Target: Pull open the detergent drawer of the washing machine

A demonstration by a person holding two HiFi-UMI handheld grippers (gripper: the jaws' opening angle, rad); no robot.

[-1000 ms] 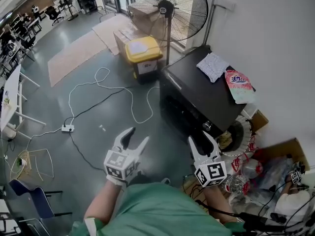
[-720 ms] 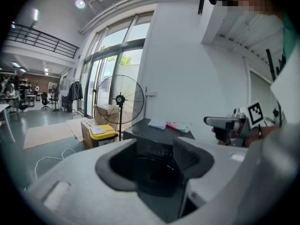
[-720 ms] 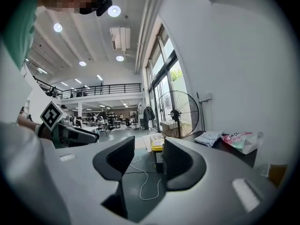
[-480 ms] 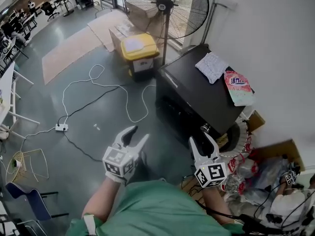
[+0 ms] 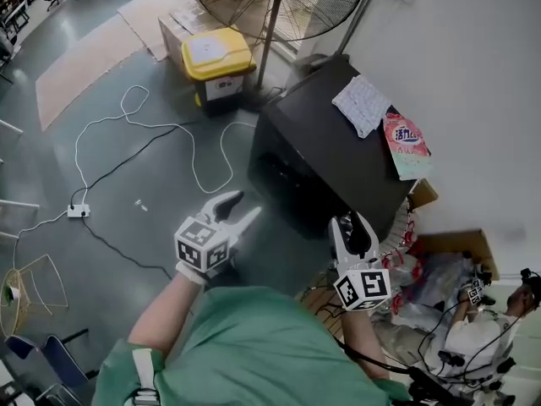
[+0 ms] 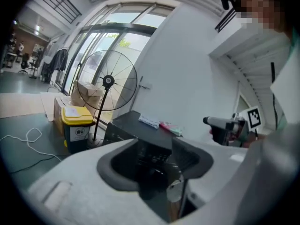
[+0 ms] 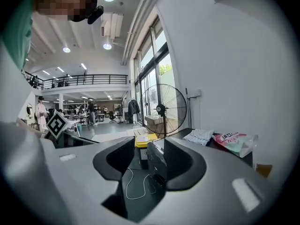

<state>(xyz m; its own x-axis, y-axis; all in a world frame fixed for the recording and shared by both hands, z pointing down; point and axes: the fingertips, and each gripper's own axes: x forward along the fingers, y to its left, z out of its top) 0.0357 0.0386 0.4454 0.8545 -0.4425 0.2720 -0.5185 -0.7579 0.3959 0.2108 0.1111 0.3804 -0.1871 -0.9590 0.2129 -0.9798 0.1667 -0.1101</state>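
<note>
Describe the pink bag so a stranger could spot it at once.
Find the black washing machine against the white wall. Two things lie on its top: a white cloth and, beside it, the bag. The bag is the pink one with print on it.

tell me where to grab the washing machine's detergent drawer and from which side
Probably its front lip, in the strip along the top of the washing machine's front face; the drawer is too dark to pick out. Come level from the front, since it should slide straight out. The open left gripper looks at that face.
</note>
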